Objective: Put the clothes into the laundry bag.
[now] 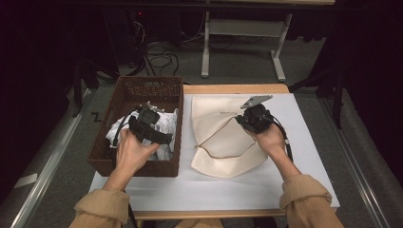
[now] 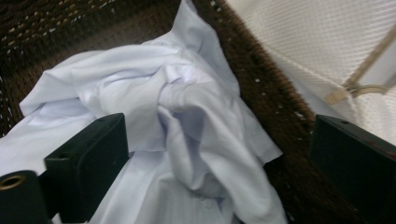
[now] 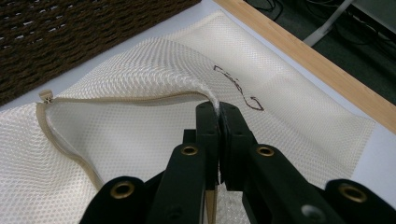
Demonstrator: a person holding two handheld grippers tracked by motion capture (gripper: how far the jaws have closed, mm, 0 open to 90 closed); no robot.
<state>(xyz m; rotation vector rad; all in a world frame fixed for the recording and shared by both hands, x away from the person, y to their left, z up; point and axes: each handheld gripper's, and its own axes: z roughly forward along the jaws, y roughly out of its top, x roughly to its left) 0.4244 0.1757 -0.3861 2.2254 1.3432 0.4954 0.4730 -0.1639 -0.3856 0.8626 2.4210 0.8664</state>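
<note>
One counter, covered by a white sheet, carries two main items: one brown woven basket at the left and one cream mesh laundry bag at the centre.

Left: my left tool hangs over the basket, its jaws standing wide apart with nothing pinched between them. In the left gripper view the jaws straddle the one crumpled white garment lying inside the basket; the left-hand jaw sits just against the cloth, the other is over the basket's dark wall. The garment fills the near part of the basket floor and lies loose.

Right: my right tool is clamped tight on the bag's upper layer at the edge of its opening, with a thin fold of mesh caught between the pads. That layer is lifted off the lower one, so the mouth gapes toward the basket. One zip runs along the opening's beige trim. One dark squiggle of writing marks the mesh just beyond the jaws.

Far side: one bare wooden edge of the counter shows past the sheet.
</note>
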